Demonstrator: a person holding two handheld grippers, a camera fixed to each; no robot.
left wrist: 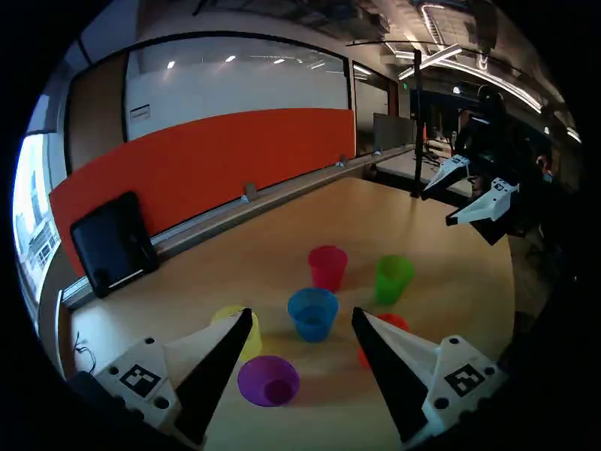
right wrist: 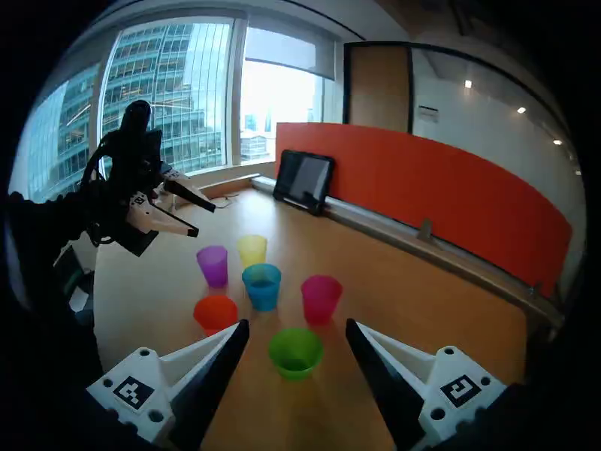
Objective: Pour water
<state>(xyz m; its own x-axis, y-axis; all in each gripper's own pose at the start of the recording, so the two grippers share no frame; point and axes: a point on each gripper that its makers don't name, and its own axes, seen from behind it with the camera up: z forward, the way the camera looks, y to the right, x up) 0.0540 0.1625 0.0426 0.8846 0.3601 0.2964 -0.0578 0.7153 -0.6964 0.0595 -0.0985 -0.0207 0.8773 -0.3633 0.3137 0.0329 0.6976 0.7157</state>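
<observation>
left gripper (left wrist: 301,314) jaws apart, empty; blue cup (left wrist: 312,316) just ahead | right gripper (right wrist: 297,325) likewise; green cup (right wrist: 295,353) nearest | both angled down over table (left wrist: 421,225)

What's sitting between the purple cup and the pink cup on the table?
The blue cup sits between the purple cup and the pink cup, seen clearly in the left gripper view.

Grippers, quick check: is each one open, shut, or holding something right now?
Left gripper: open, holding nothing, pointed toward the blue cup.
Right gripper: open, holding nothing, pointed toward the green cup.
</observation>
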